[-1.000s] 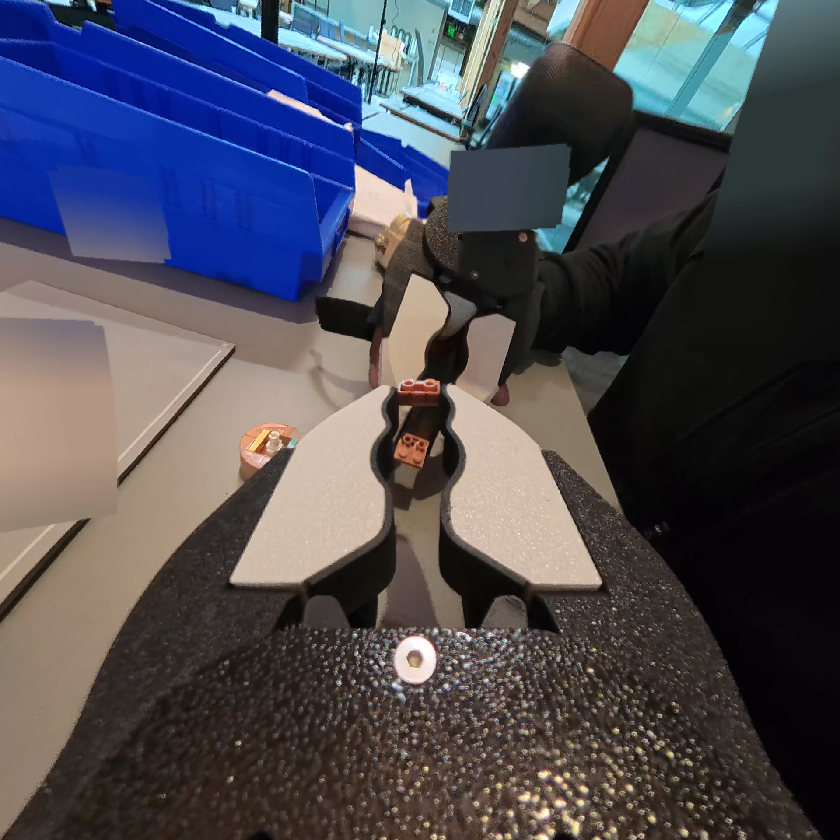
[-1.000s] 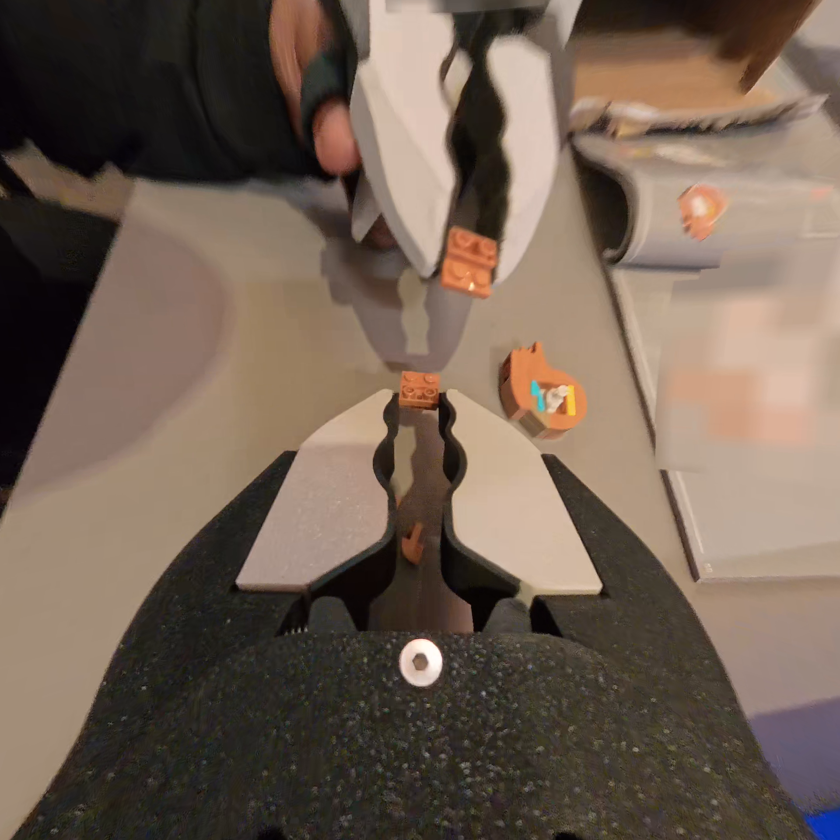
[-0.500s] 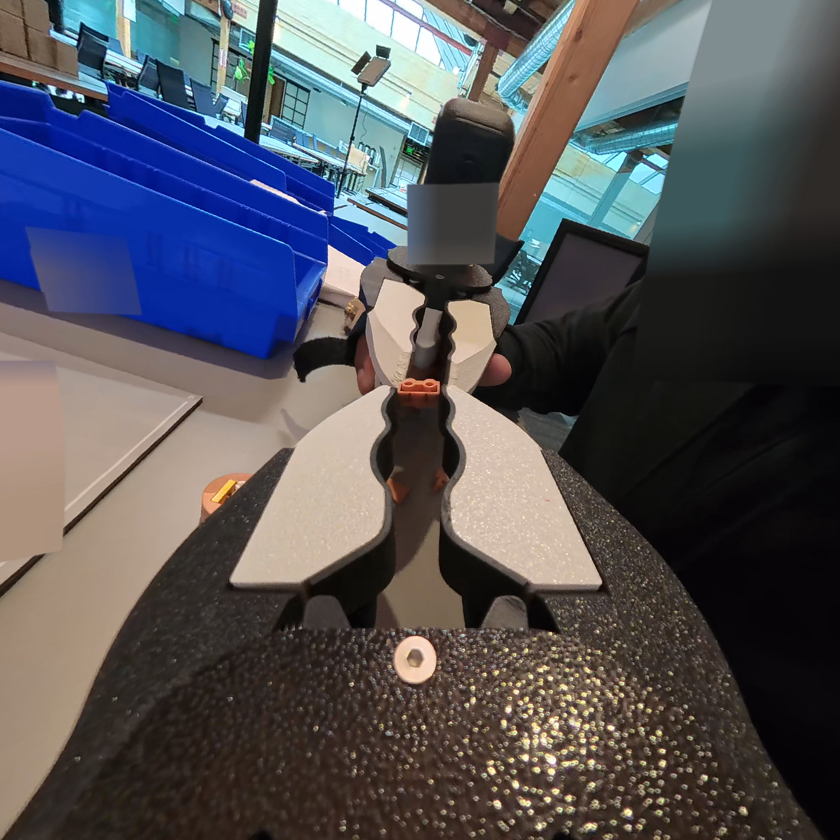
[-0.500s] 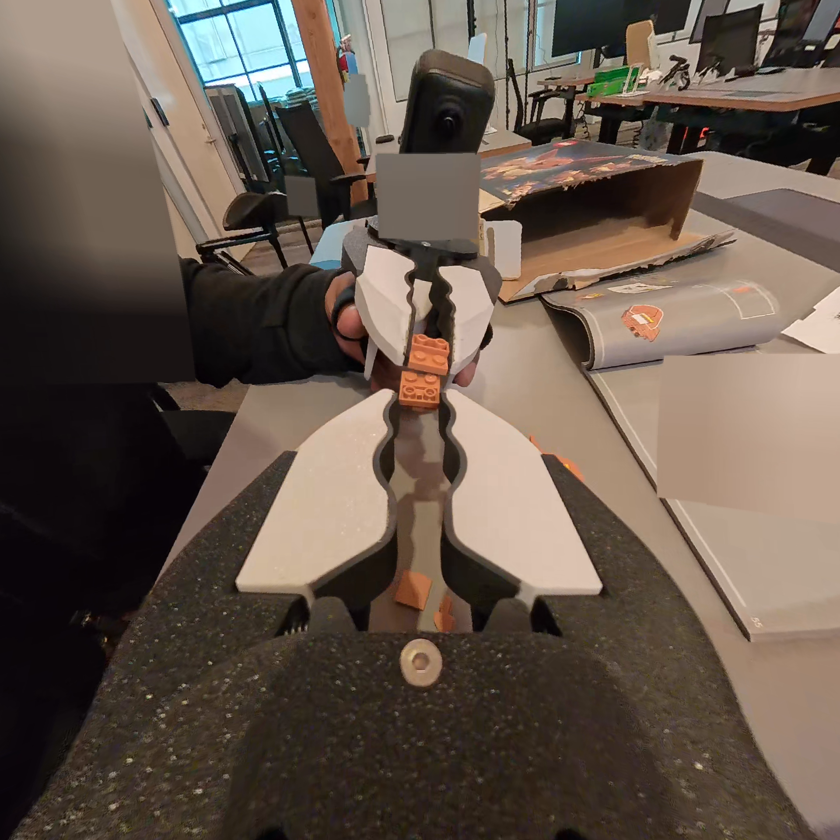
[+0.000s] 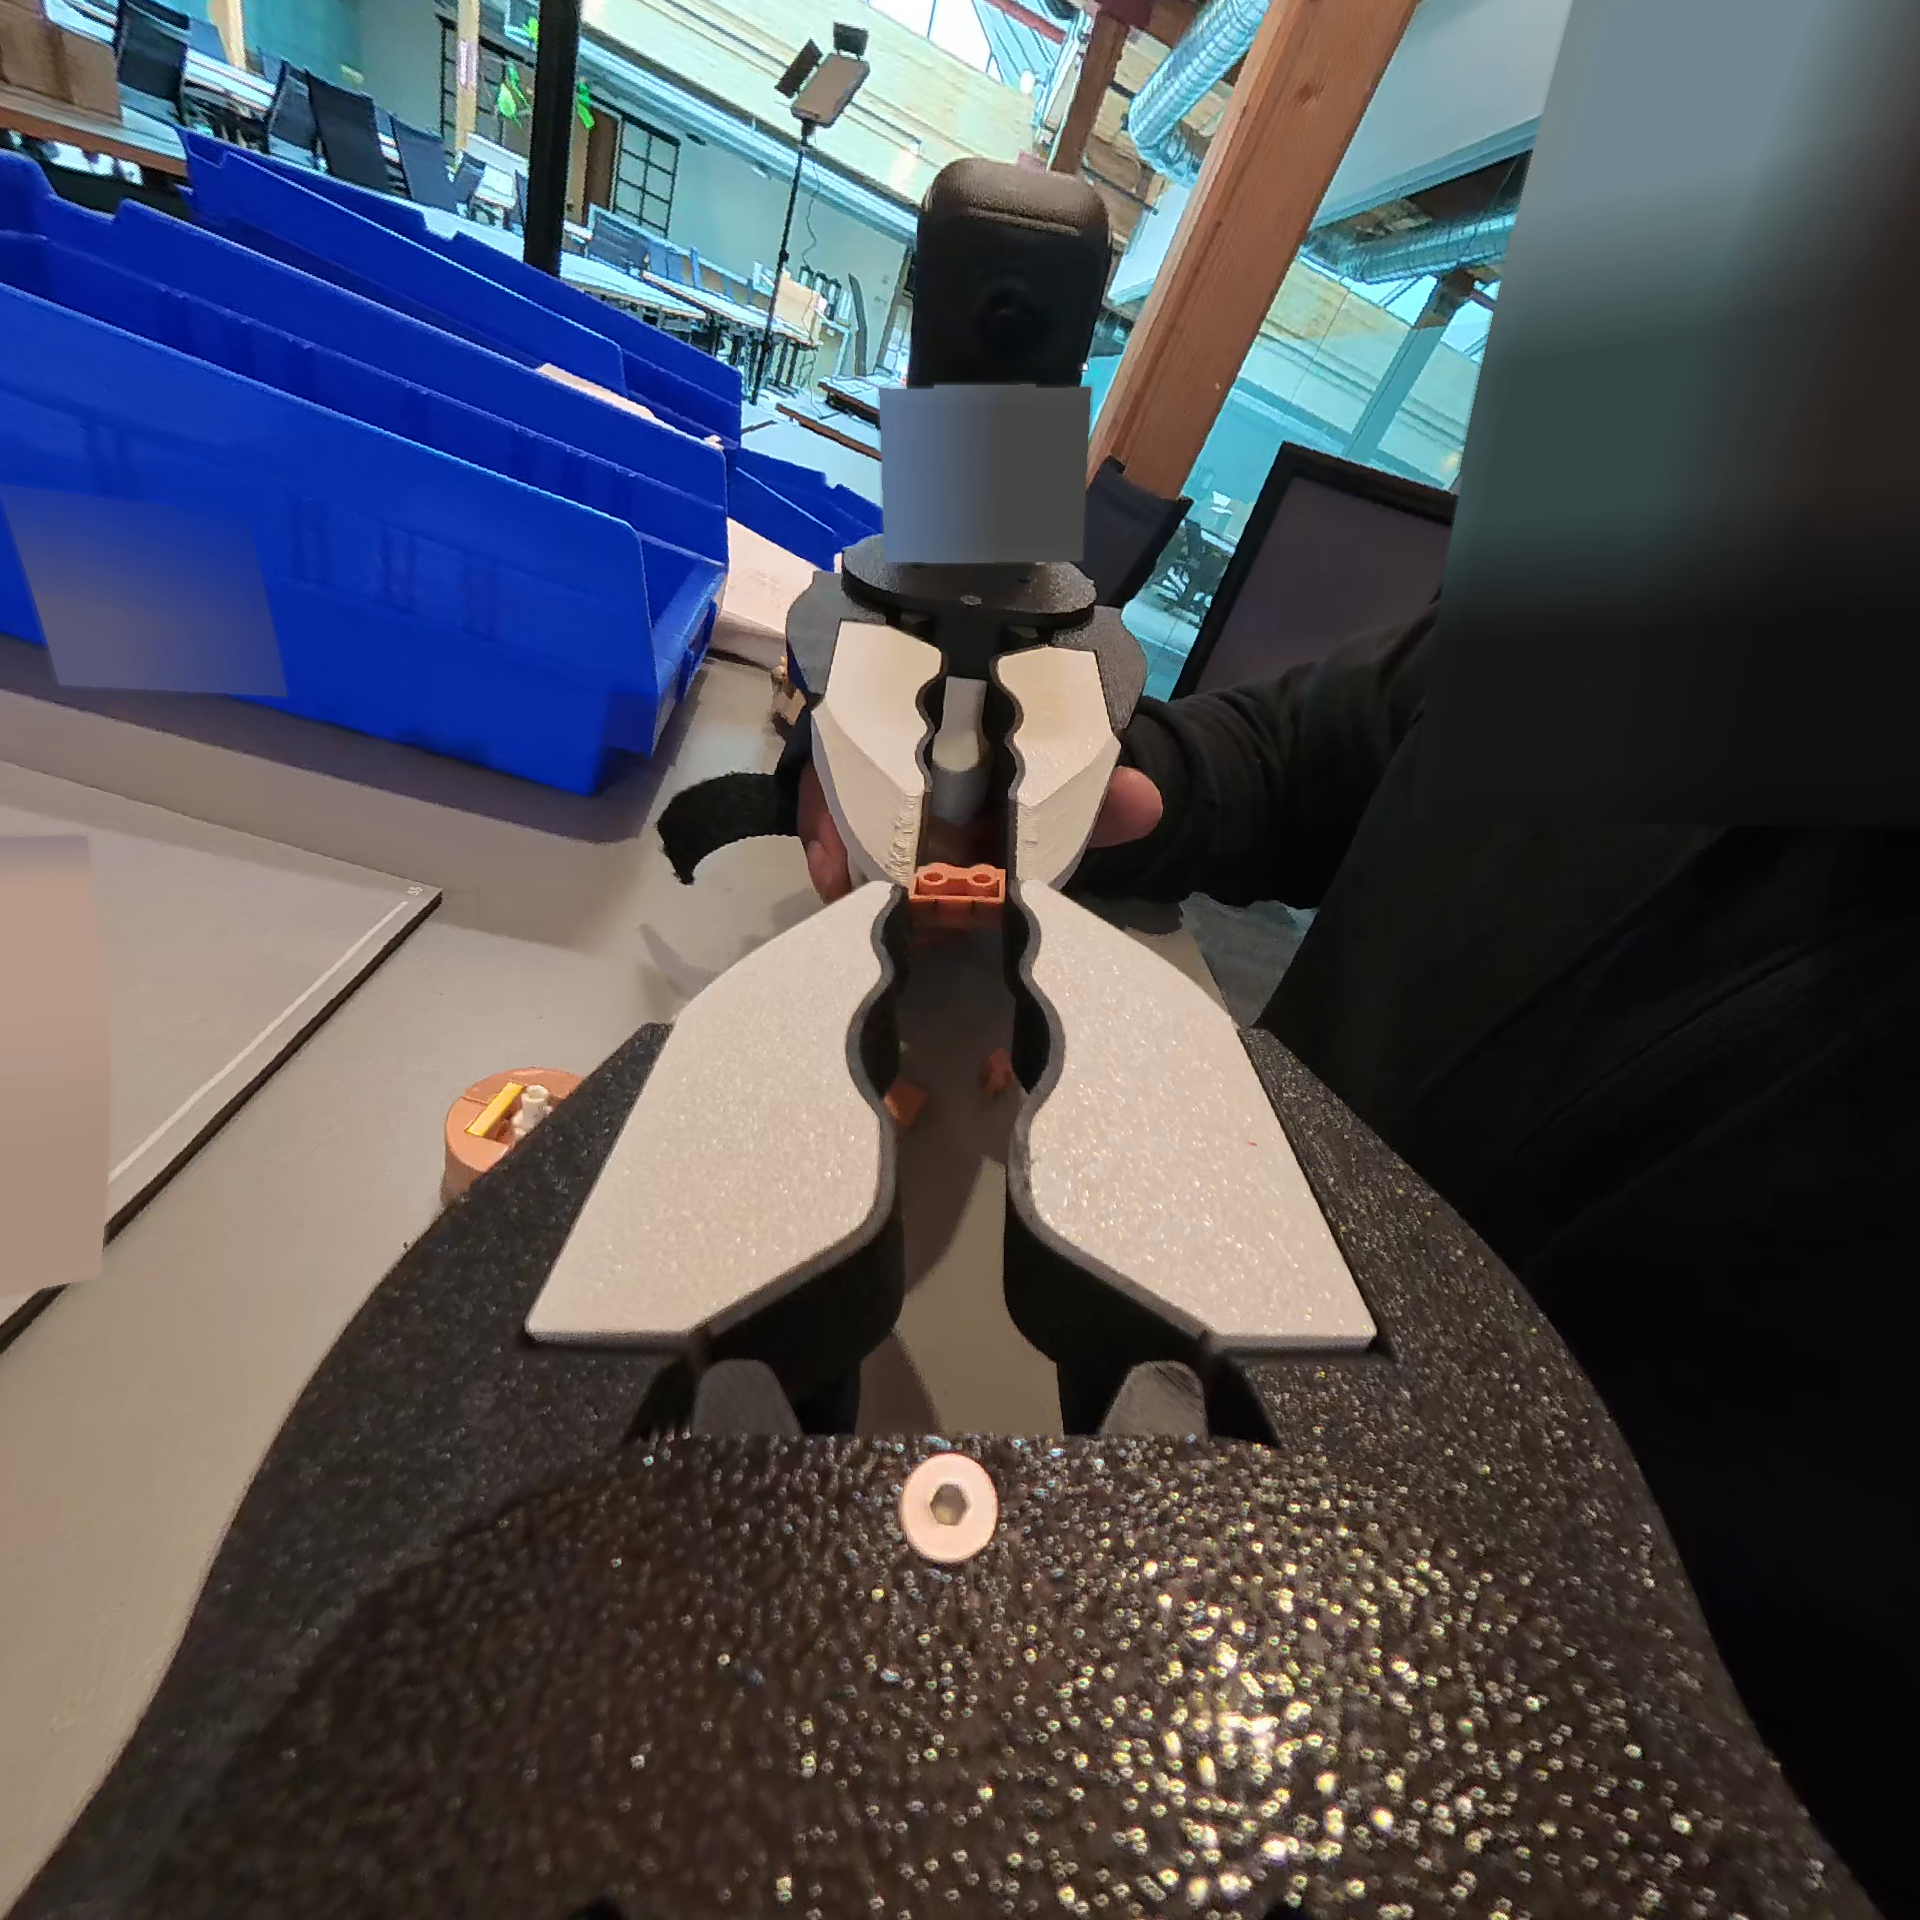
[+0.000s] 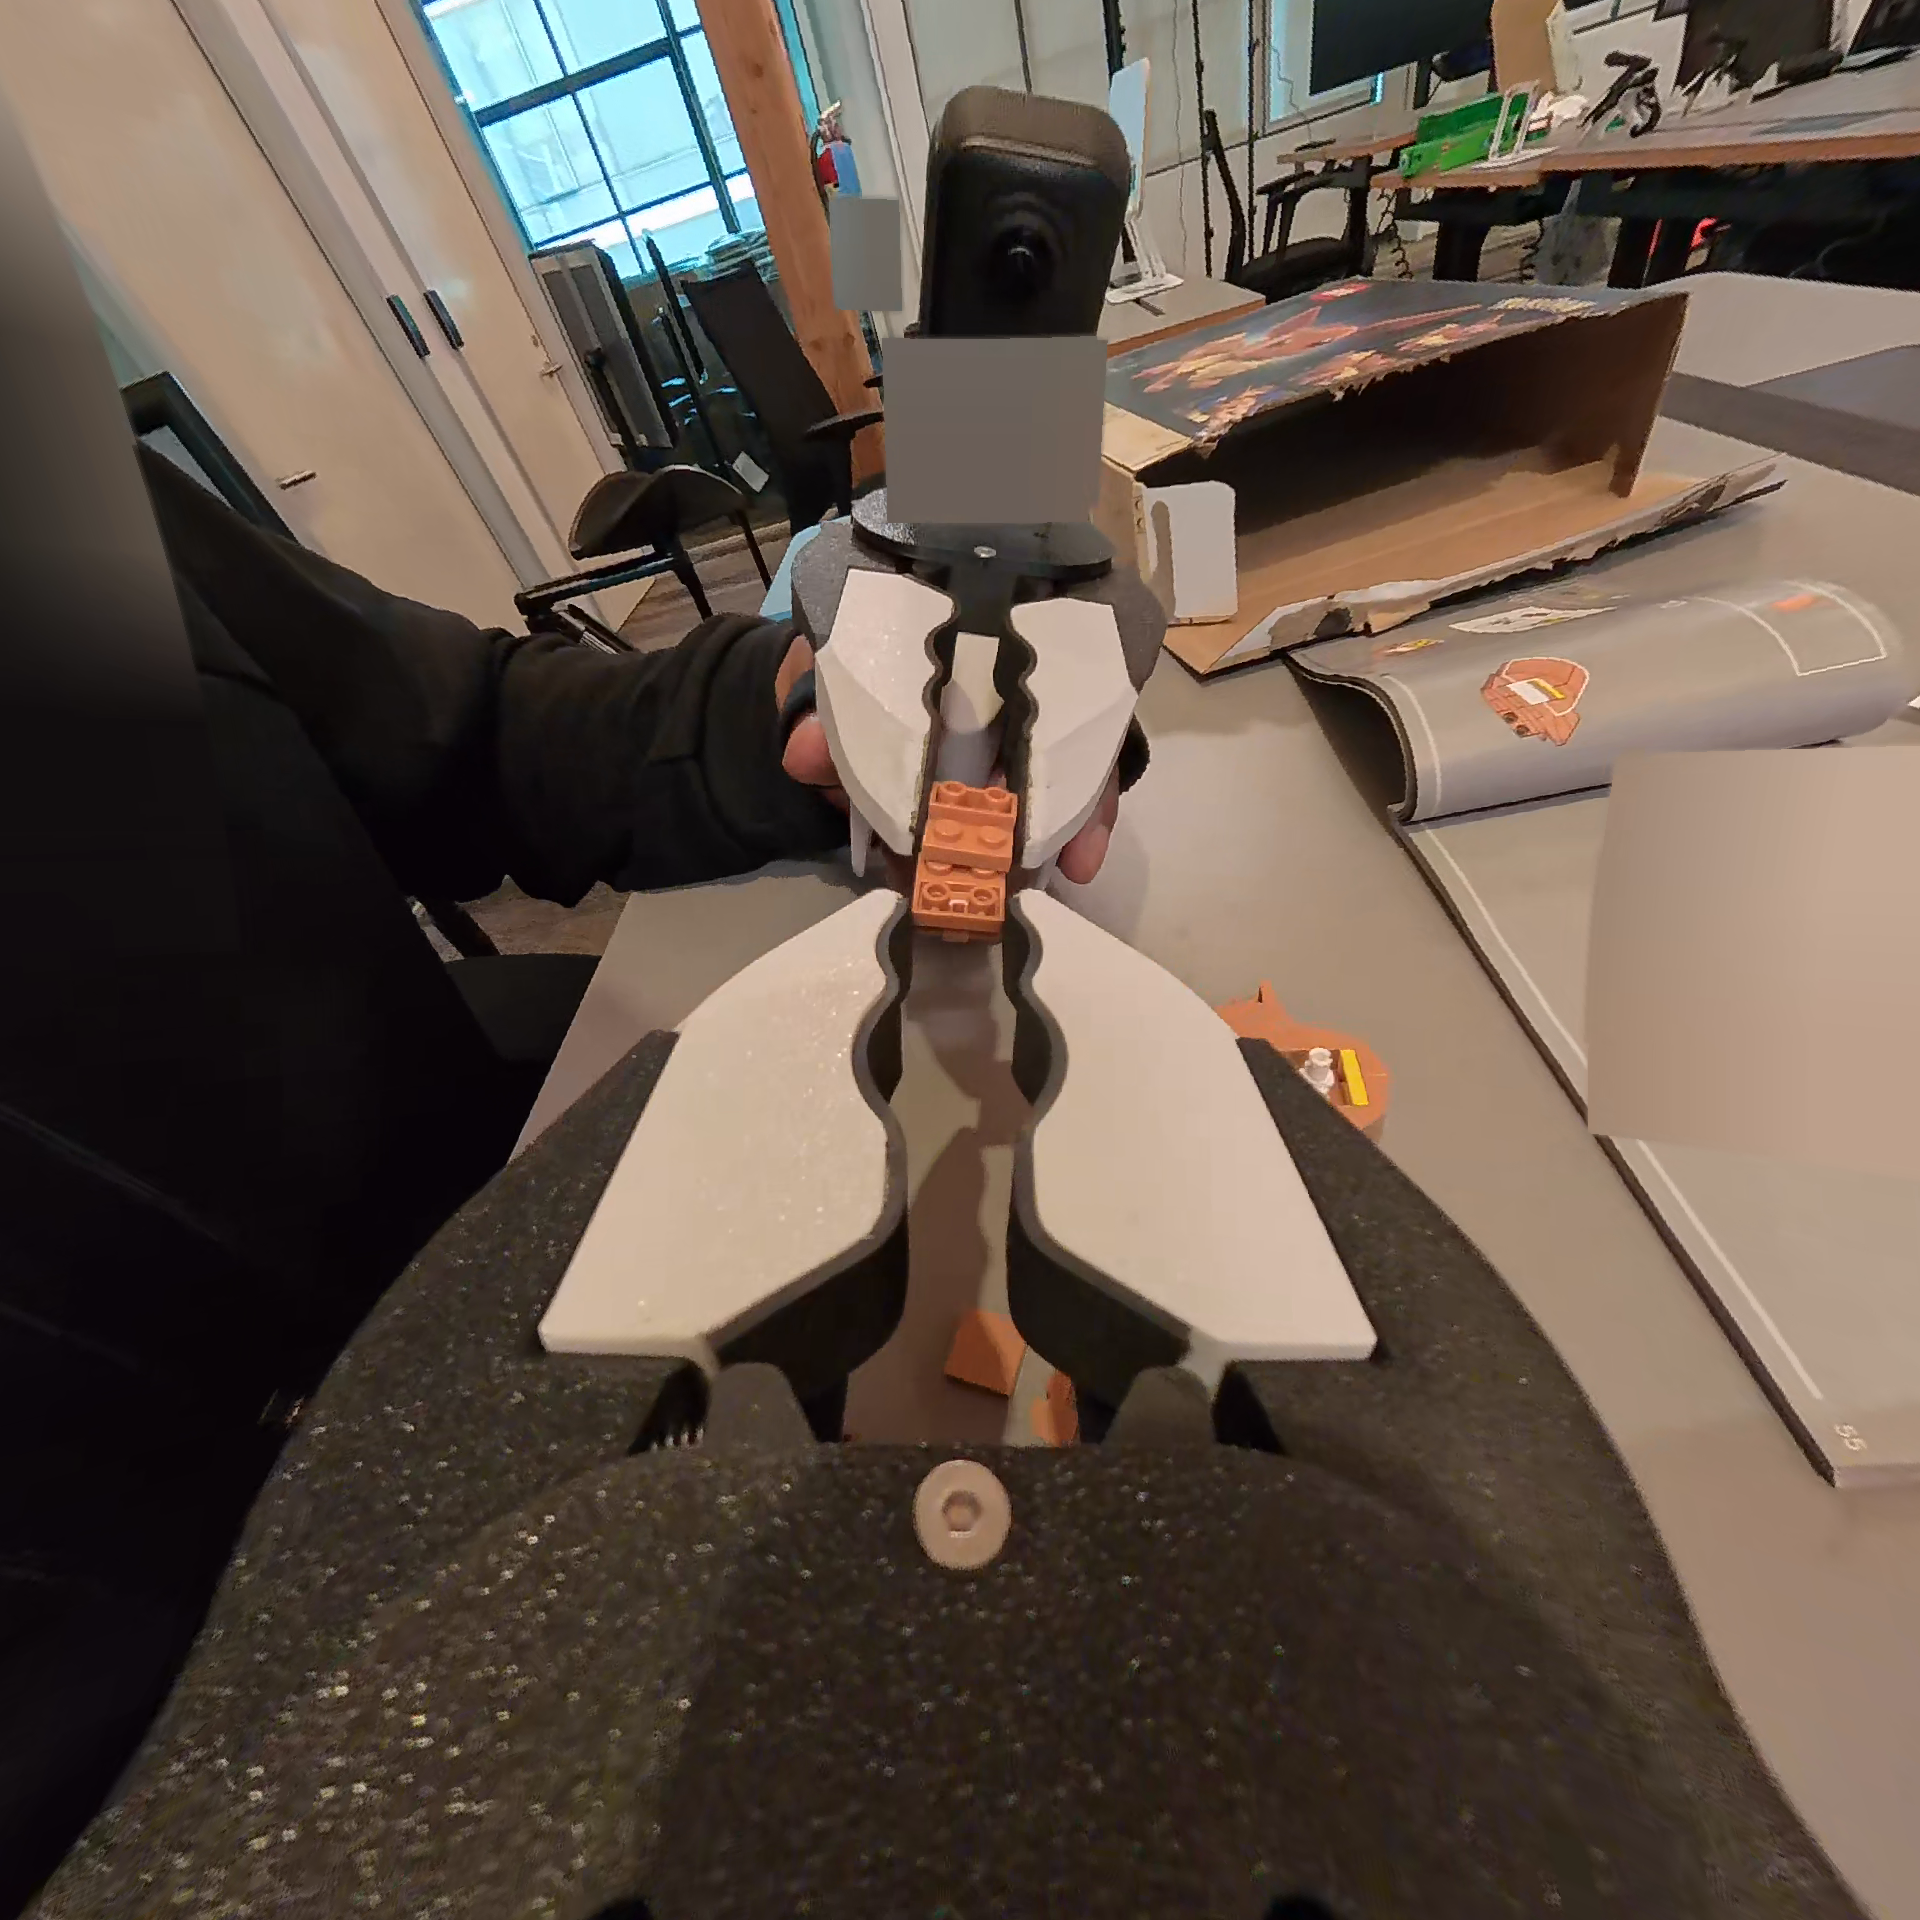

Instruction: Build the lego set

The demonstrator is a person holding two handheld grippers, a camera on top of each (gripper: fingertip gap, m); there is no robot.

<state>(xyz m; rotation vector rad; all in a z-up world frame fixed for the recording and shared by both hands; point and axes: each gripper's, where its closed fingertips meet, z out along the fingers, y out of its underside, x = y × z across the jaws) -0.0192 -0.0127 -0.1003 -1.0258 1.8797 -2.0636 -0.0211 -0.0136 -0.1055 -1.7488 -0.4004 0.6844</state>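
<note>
In the left wrist view my left gripper is shut on a small orange brick, studs up, held above the grey table. My right gripper faces it tip to tip, held by a hand in a black sleeve. In the right wrist view my right gripper is shut on an orange brick. The left gripper opposite grips a stepped orange brick piece. The two bricks meet end to end between the two pairs of tips.
A round orange brick assembly with yellow and white parts stands on the table; it also shows in the left wrist view. Loose orange pieces lie below. Blue bins, a grey board, an open booklet and a torn cardboard box surround the spot. The tips of both grippers are at nearly the same place.
Both grippers rose from the table and levelled out to face each other. Their orange bricks came together tip to tip. Both grasps stayed shut on their bricks.
</note>
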